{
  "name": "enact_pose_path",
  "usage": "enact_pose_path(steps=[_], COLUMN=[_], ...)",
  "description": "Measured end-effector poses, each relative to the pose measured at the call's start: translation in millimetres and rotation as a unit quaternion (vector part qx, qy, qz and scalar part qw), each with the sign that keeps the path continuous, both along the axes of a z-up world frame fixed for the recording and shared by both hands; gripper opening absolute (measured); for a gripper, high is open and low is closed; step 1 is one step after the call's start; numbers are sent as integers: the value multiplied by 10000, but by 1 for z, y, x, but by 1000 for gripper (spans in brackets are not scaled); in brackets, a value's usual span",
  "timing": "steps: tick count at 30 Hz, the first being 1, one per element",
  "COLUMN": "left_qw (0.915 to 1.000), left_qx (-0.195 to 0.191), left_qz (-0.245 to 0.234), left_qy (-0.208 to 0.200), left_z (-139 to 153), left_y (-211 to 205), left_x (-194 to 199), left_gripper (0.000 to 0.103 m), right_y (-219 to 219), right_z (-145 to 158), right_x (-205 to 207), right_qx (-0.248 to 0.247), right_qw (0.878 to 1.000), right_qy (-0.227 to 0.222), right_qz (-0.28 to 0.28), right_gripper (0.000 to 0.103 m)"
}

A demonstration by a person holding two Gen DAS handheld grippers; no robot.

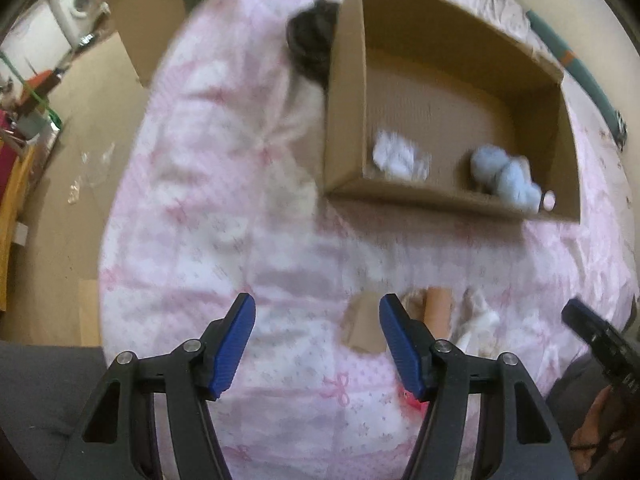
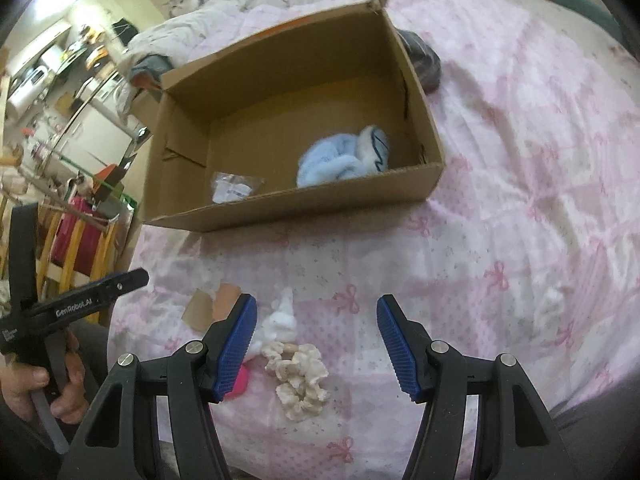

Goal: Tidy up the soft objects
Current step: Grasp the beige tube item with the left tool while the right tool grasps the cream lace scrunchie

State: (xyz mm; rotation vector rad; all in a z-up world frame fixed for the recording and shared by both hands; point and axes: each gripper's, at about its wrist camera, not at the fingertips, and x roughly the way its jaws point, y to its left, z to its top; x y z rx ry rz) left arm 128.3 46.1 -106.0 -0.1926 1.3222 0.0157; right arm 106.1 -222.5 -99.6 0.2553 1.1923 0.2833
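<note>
While the left gripper hovered over the pink bedspread, its blue fingers stood spread and empty; the cardboard box sat at one o'clock, holding a pale blue plush and a white bundle. From the right wrist, the right gripper likewise gaped, with a cream scrunchie lying on the bed between its fingers, the box at twelve o'clock beyond.

Both wrist views high over bed, sharing cardboard box

"GenRobot.AI" on left gripper
</note>
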Motion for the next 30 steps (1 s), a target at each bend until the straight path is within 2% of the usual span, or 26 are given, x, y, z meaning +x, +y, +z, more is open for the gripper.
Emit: enact_pose_path(steps=[3,5,8,11,12,13,16,17,22,28,30], left_qw=[9986,9971,9939,9946,9948,9949,9947,9948,9960,9973,9976], left_qx=[-321,-394,-463,-269,-219,-157,-250,-261,-424,-469,-431], left_qz=[-153,-239,-402,-548,-587,-618,-639,-654,-481,-255,-226], left_qy=[386,608,921,834,802,787,763,737,625,510,486], left_z=[-19,-30,-48,-52,-52,-53,-53,-52,-43,-34,-34], left_y=[-9,-14,-26,-37,-39,-41,-41,-41,-31,-10,-7], left_x=[9,14,18,21,21,22,22,21,17,11,10], left_gripper=[55,55,49,45,40,27,14,12,10,10,10], right_y=[-3,-5,-4,-3,-3,-2,2,4,28,64,70], right_z=[-3,-4,-7,-12,-13,-15,-26,-31,-59,-74,-77], right_x=[1,2,4,5,6,6,7,8,5,-8,-12], right_qx=[58,77,37,9,15,24,10,-3,-291,-739,-868], right_qw=[9999,9998,9997,9995,9994,9992,9979,9971,9885,9768,9740], right_qy=[89,124,196,292,332,387,645,752,1350,1431,1432], right_qz=[-98,-139,-143,-128,-116,-94,12,62,610,1413,1527], right_gripper=[66,66,66,66,66,66,66,66,66,65,57])
